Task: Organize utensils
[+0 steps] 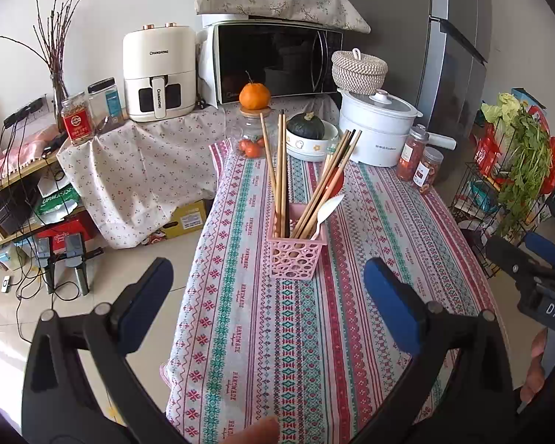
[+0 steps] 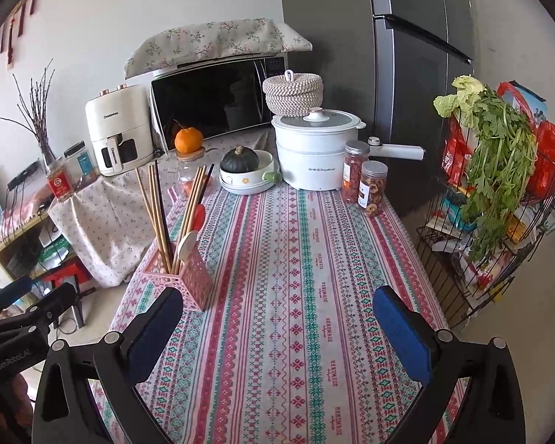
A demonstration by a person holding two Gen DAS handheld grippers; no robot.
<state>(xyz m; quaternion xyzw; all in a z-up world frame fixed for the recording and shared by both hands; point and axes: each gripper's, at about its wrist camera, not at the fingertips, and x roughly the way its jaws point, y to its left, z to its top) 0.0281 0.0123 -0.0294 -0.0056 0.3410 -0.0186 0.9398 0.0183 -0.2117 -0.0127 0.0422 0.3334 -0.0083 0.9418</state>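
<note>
A pink perforated utensil holder [image 1: 296,257] [image 2: 181,281] stands upright on the patterned tablecloth [image 1: 277,333] [image 2: 296,296]. Several wooden chopsticks [image 1: 279,170] [image 2: 155,207], a white spoon [image 1: 329,211] [image 2: 187,244] and a red spoon [image 2: 199,214] stick out of it. My left gripper [image 1: 268,288] is open, its blue pads wide apart just in front of the holder and holding nothing. My right gripper [image 2: 277,318] is open too, over the bare cloth to the right of the holder, with its left pad [image 2: 159,325] close to the holder's near corner.
At the table's far end stand a white electric pot [image 2: 314,151], a bowl with a dark squash [image 2: 246,170], two spice jars [image 2: 366,185] and a glass jar topped by an orange [image 1: 254,118]. A microwave [image 1: 273,61], air fryer [image 1: 159,74] and fridge [image 2: 407,74] lie beyond. A wire rack with greens [image 2: 495,203] stands right.
</note>
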